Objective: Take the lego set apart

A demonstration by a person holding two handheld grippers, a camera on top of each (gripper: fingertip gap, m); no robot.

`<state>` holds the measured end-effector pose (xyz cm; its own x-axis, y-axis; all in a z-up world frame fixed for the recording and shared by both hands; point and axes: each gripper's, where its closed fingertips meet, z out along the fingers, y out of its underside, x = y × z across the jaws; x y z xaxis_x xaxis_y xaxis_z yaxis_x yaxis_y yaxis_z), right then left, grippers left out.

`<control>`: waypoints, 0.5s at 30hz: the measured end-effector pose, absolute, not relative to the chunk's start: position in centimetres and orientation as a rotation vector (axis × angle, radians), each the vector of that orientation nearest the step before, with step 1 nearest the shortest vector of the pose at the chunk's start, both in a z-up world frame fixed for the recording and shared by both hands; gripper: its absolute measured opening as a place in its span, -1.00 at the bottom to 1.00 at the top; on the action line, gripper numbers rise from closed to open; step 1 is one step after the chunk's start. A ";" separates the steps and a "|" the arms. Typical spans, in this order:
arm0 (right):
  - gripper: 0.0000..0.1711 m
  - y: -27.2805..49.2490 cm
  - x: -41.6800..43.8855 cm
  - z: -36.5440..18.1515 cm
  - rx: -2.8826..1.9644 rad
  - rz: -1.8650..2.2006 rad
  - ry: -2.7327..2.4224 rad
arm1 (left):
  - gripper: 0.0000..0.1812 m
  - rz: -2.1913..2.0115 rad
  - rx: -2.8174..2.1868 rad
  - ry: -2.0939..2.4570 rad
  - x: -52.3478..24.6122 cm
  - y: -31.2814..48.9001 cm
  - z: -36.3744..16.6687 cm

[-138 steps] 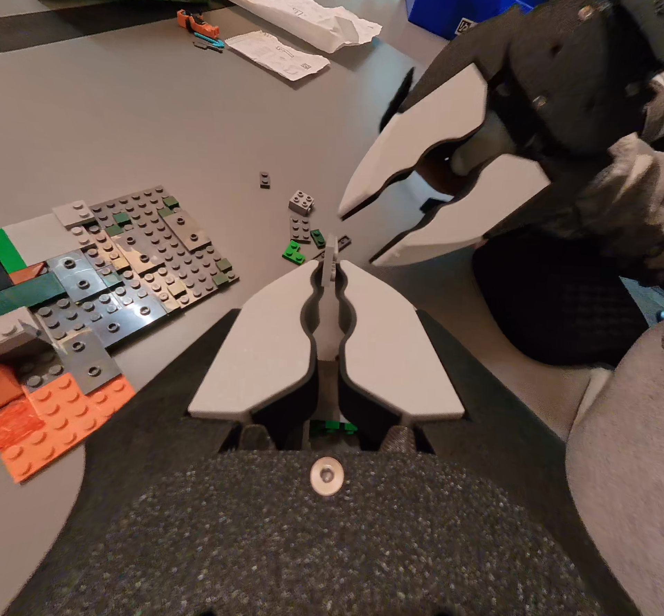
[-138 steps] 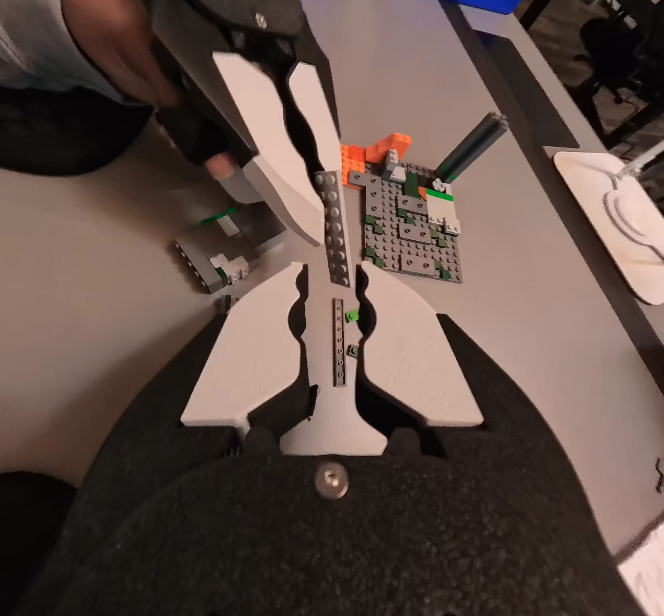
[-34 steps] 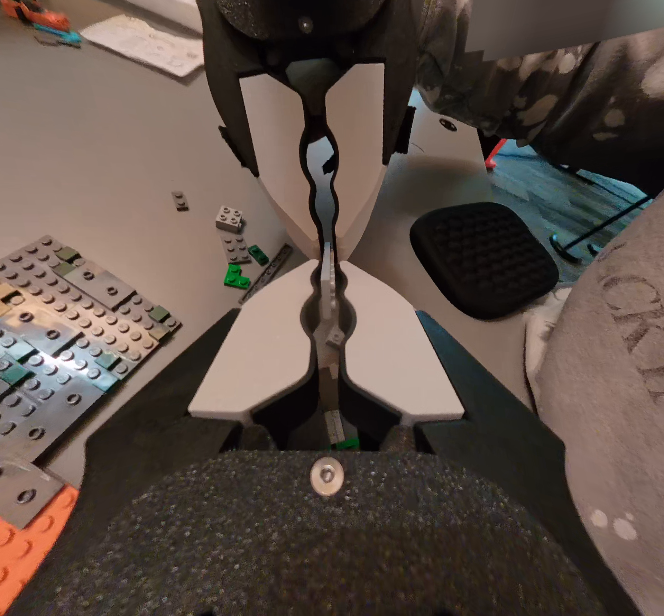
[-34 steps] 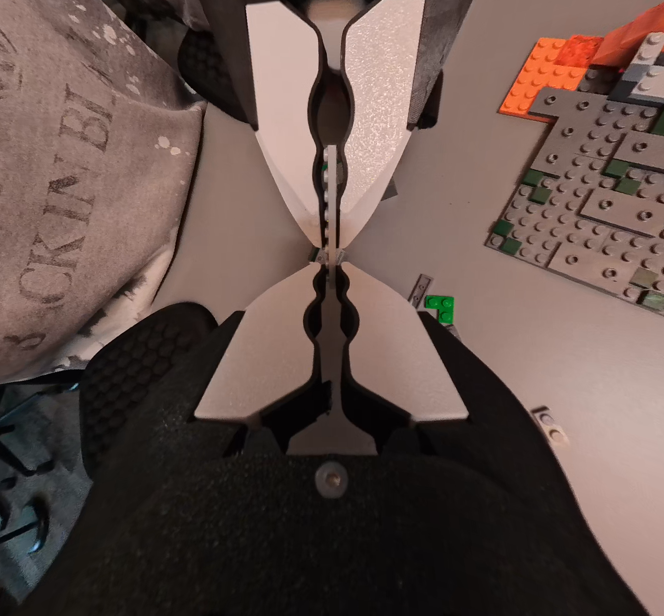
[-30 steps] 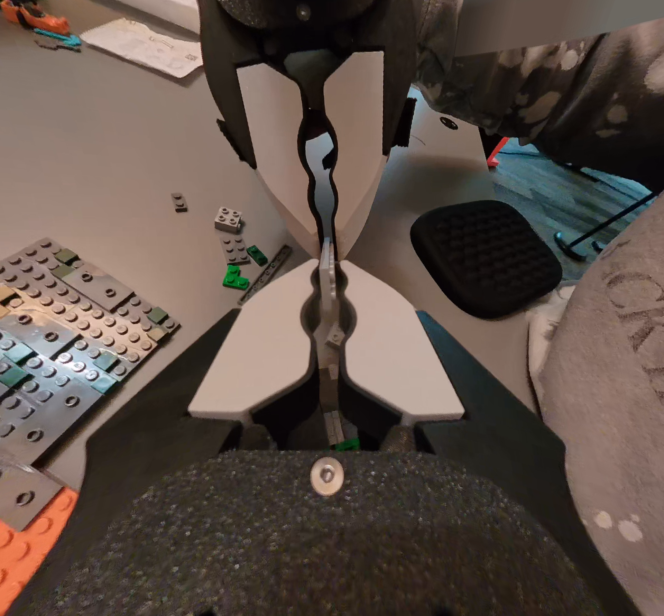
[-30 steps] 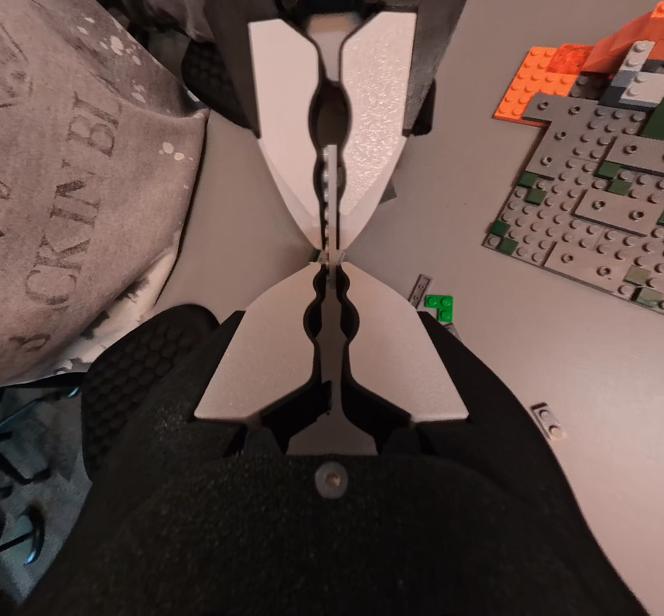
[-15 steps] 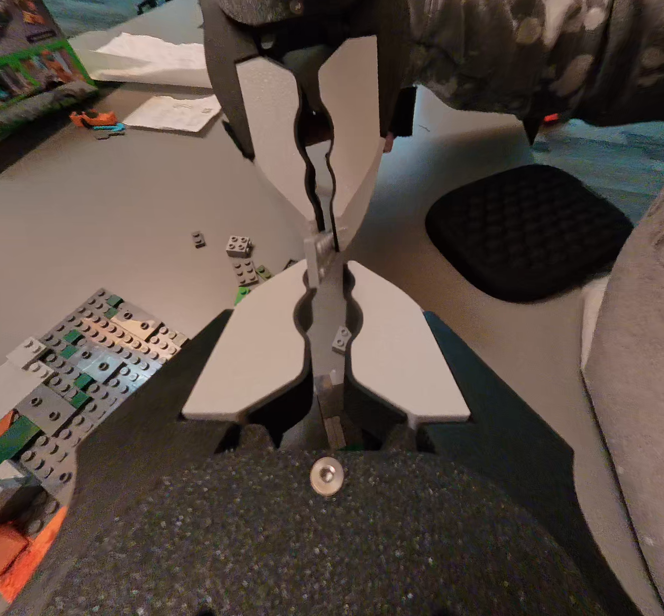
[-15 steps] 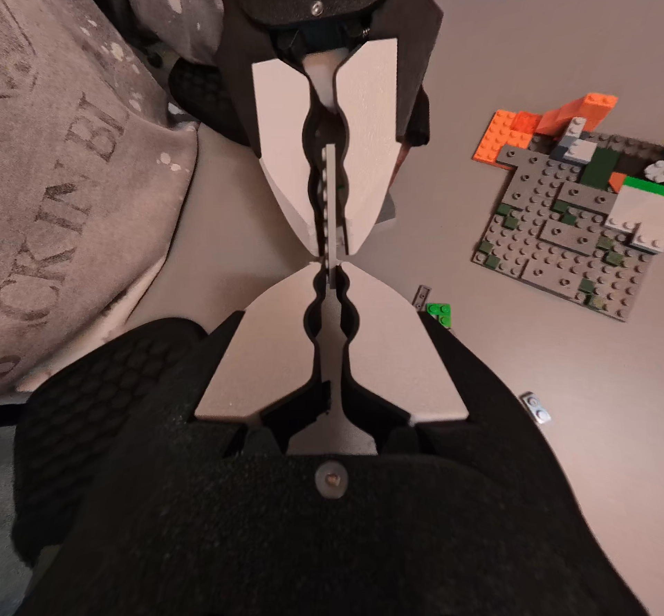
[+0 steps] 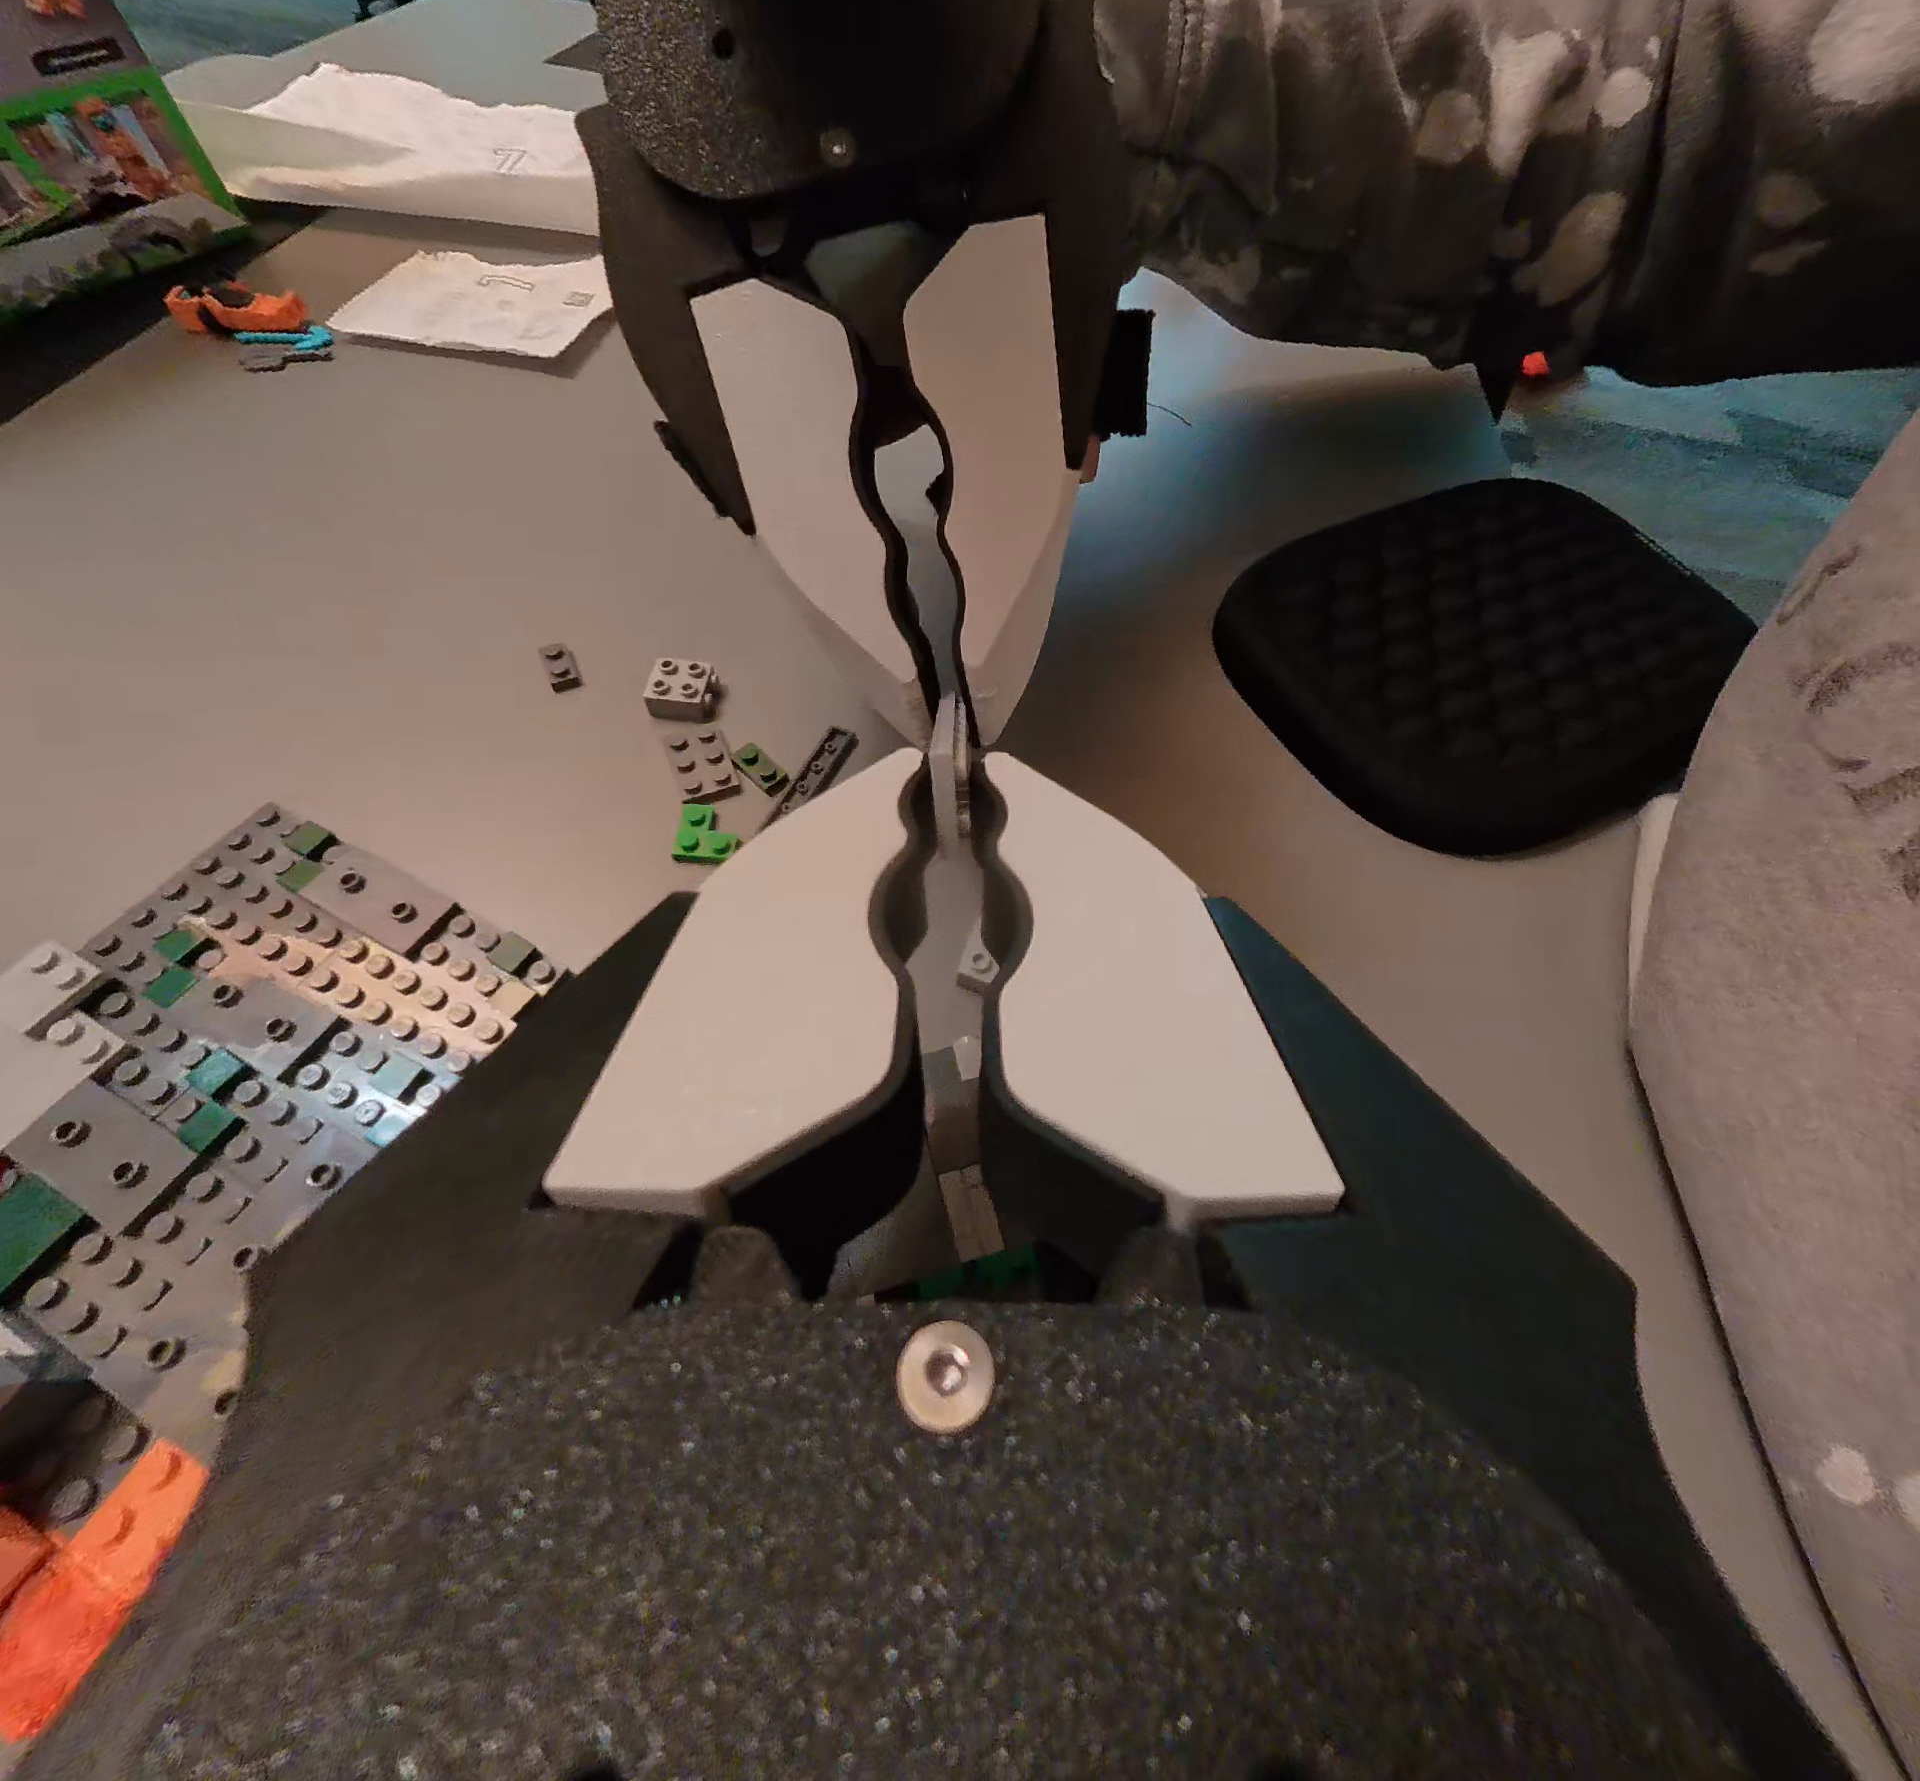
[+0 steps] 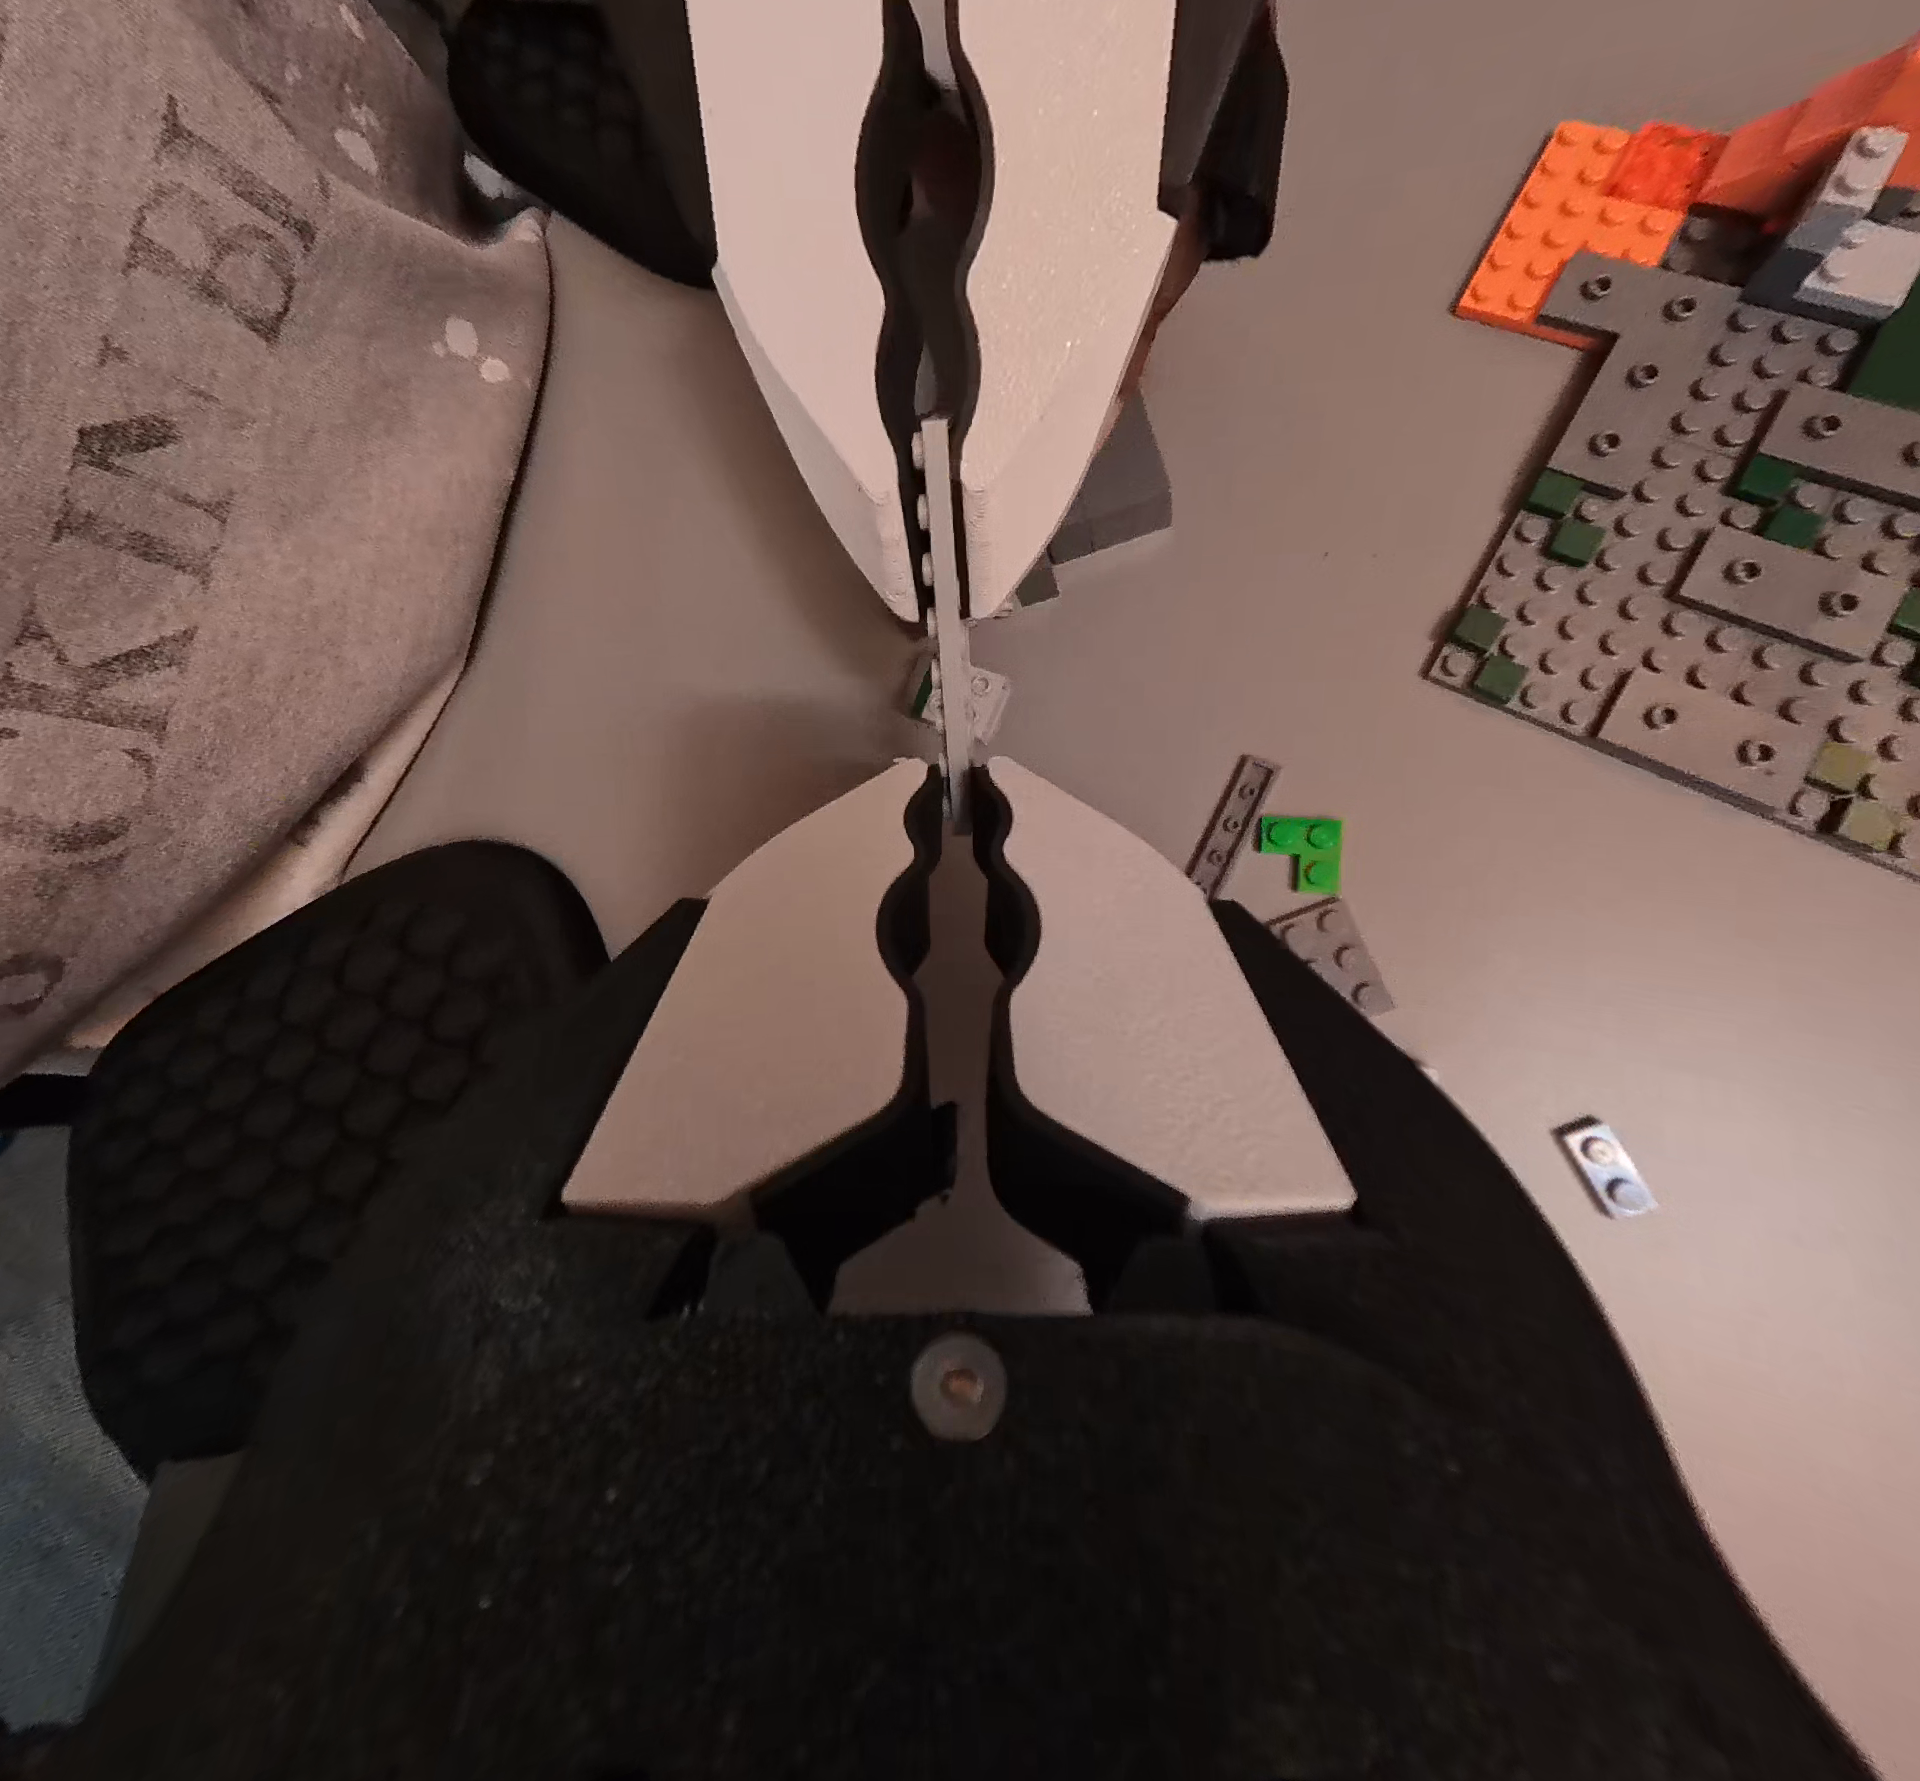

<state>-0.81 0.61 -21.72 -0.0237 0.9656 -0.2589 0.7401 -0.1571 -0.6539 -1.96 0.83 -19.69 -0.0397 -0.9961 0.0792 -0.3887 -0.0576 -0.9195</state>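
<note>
A long thin grey lego plate (image 10: pixel 945 588) is held edge-on between both grippers, above the table. My left gripper (image 9: pixel 954 781) is shut on one end of it (image 9: pixel 951 755). My right gripper (image 10: pixel 956 786) is shut on the other end. The two grippers face each other tip to tip; the right gripper (image 9: pixel 951 708) comes in from the top of the left wrist view, and the left gripper (image 10: pixel 940 599) from the top of the right wrist view. A small grey piece (image 10: pixel 987 692) sticks to the plate between the two grippers. The grey studded baseplate (image 9: pixel 260 1004) (image 10: pixel 1714 536) with orange plates (image 9: pixel 94 1575) (image 10: pixel 1579 204) lies on the table.
Loose pieces lie on the grey table: a green corner plate (image 9: pixel 704 836) (image 10: pixel 1304 848), a grey 2x2 brick (image 9: pixel 681 687), a narrow dark plate (image 9: pixel 816 775) (image 10: pixel 1236 822), a small plate (image 10: pixel 1605 1178). A black pad (image 9: pixel 1475 661) (image 10: pixel 312 1108) sits at the table edge. A box (image 9: pixel 83 121) and papers (image 9: pixel 416 142) lie far back. The tips of both grippers are at nearly the same place. Between my right fingertips and the small grey piece (image 10: pixel 987 692) there is roughly 6 centimetres.
The right gripper, open and apart 4.6 s ago, has closed on the plate's free end. Over the last half second the grippers drew slightly apart, showing more plate between them.
</note>
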 end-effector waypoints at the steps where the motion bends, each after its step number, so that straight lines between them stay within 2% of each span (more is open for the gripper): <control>1: -0.94 0.9 -0.9 -21.6 -1.932 0.967 -1.780 | -0.94 -1.095 -1.538 1.485 -2.0 1.1 -19.5; 3: -0.93 1.8 -1.0 -20.7 -1.901 0.939 -1.724 | -0.94 -1.148 -1.573 1.412 -2.2 1.8 -19.0; 5: -0.77 2.7 -1.0 -19.2 -1.838 0.900 -1.636 | -0.94 -1.218 -1.617 1.325 -2.5 2.6 -18.5; 11: -0.57 5.0 -1.2 -19.4 -1.658 0.303 -1.463 | -0.95 -1.531 -1.753 0.990 -3.5 5.0 -17.0; 15: -0.54 5.9 -3.0 -19.8 -1.589 0.050 -1.460 | -0.94 -1.660 -1.792 0.901 -3.7 5.4 -16.9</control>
<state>-2.95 5.86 -19.83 0.2880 0.7932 0.5365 0.7545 0.1571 -0.6372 -3.71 5.42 -16.90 0.0220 -0.7696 0.6381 -0.1155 -0.6360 -0.7630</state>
